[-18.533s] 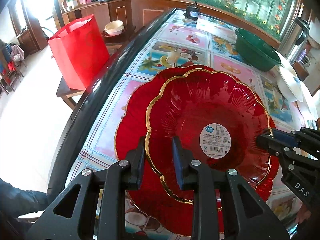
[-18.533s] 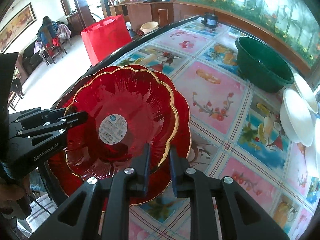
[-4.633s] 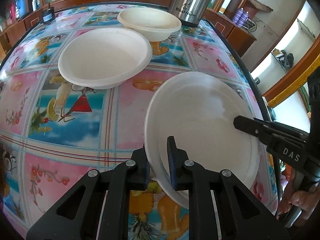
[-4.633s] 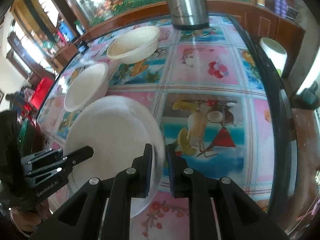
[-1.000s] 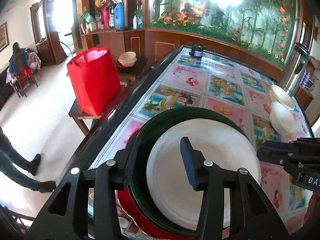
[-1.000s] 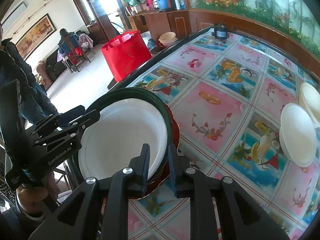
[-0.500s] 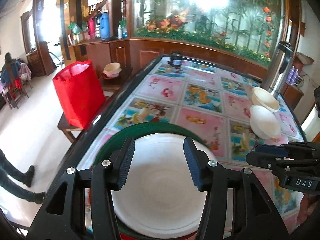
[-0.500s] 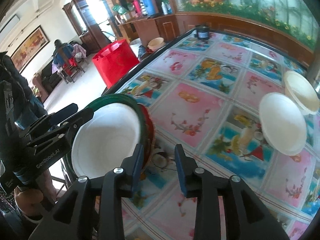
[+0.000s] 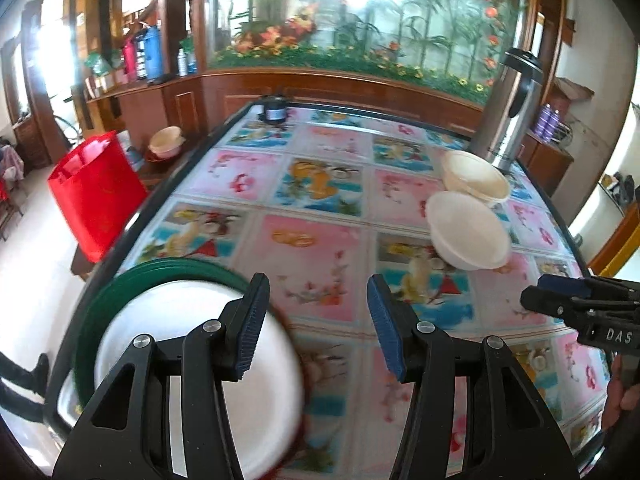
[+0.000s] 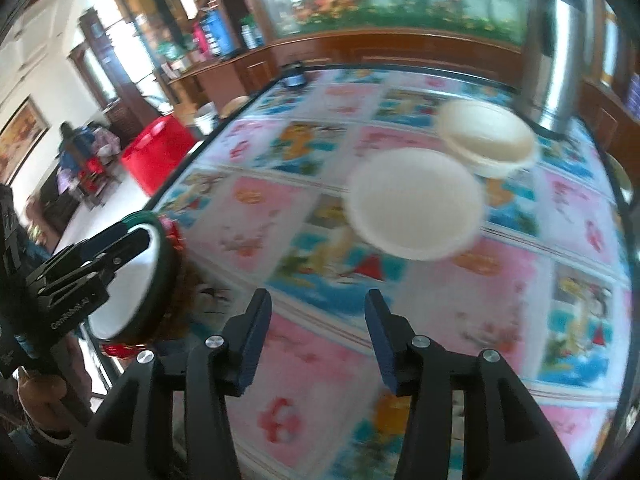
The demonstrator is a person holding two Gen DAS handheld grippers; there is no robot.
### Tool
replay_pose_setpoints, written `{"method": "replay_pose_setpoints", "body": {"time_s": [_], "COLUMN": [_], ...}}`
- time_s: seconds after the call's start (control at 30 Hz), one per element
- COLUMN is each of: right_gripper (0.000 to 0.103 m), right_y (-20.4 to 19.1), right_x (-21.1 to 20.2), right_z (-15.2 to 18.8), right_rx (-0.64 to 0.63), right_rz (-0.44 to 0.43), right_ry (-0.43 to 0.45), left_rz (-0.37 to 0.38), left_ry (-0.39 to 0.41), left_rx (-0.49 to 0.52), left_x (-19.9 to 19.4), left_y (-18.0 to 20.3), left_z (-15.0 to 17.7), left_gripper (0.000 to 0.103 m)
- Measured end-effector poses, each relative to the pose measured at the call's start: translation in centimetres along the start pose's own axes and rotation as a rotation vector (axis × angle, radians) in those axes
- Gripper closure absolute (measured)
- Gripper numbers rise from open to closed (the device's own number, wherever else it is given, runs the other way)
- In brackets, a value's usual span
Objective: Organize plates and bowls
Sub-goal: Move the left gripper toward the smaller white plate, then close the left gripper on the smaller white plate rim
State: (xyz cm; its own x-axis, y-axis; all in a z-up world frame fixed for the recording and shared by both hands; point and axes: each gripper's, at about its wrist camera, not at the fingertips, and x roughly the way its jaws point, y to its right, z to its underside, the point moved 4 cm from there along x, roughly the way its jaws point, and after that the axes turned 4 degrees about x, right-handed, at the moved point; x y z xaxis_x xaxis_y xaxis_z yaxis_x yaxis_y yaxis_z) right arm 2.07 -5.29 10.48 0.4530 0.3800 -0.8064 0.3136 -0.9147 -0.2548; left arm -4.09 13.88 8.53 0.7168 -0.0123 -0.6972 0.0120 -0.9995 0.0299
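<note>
Big wood-panelled room, long table (image 9: 320, 256) under a glossy cloth printed with fruit and flowers, and a planter of flowers running along the back wall. Going left to right: a red bag (image 9: 94, 196) sits off the table's left edge, then at the near-left corner there's the stack, a white plate (image 9: 200, 360) lying inside a green basin (image 9: 132, 276), with a bit of red plate (image 10: 172, 236) poking out underneath in the right wrist view. The left gripper (image 9: 316, 324) is just past that stack, fingers spread with only tablecloth between them. The right gripper (image 10: 318, 334) is further right over the middle of the table; its jaws have just been opening and nothing is between them either.

What's left to sort out looks like the white bowl (image 9: 466, 230) and the cream bowl (image 9: 474, 176) touching it behind, both at the far right next to the steel thermos (image 9: 516, 108). The white bowl lies ahead and a little right of the right gripper, ahead and well to the right of the left one. So the right hand is probably the nearer one. Being round, the bowl has no long axis, and any part of its near rim should do.
</note>
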Motion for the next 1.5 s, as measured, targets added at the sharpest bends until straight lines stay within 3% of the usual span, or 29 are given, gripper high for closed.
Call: {"method": "replay_pose_setpoints", "body": {"time_s": [0.43, 0.73, 1.17, 1.4, 1.5], "right_gripper": [0.048, 0.051, 0.052, 0.07, 0.072], "right_y": [8.2, 9.7, 10.0, 10.3, 10.4], "right_x": [-0.7, 1.9, 5.1, 6.5, 7.0], "right_z": [-2.9, -4.8, -7.0, -7.3, -7.3], "right_rx": [0.12, 0.092, 0.078, 0.08, 0.084], "right_rz": [0.095, 0.085, 0.06, 0.043, 0.038], "right_ry": [0.073, 0.018, -0.03, -0.054, -0.06], "left_rz": [0.06, 0.07, 0.047, 0.042, 0.047], "left_ry": [-0.051, -0.132, -0.177, -0.204, -0.221], "left_rx": [0.032, 0.002, -0.019, -0.01, -0.016], "left_x": [4.2, 9.0, 13.2, 14.7, 15.4], "left_y": [7.3, 10.0, 10.7, 11.2, 11.3], "left_z": [-3.8, -4.9, -6.0, -5.8, -5.7], "left_gripper": [0.052, 0.052, 0.052, 0.052, 0.052]}}
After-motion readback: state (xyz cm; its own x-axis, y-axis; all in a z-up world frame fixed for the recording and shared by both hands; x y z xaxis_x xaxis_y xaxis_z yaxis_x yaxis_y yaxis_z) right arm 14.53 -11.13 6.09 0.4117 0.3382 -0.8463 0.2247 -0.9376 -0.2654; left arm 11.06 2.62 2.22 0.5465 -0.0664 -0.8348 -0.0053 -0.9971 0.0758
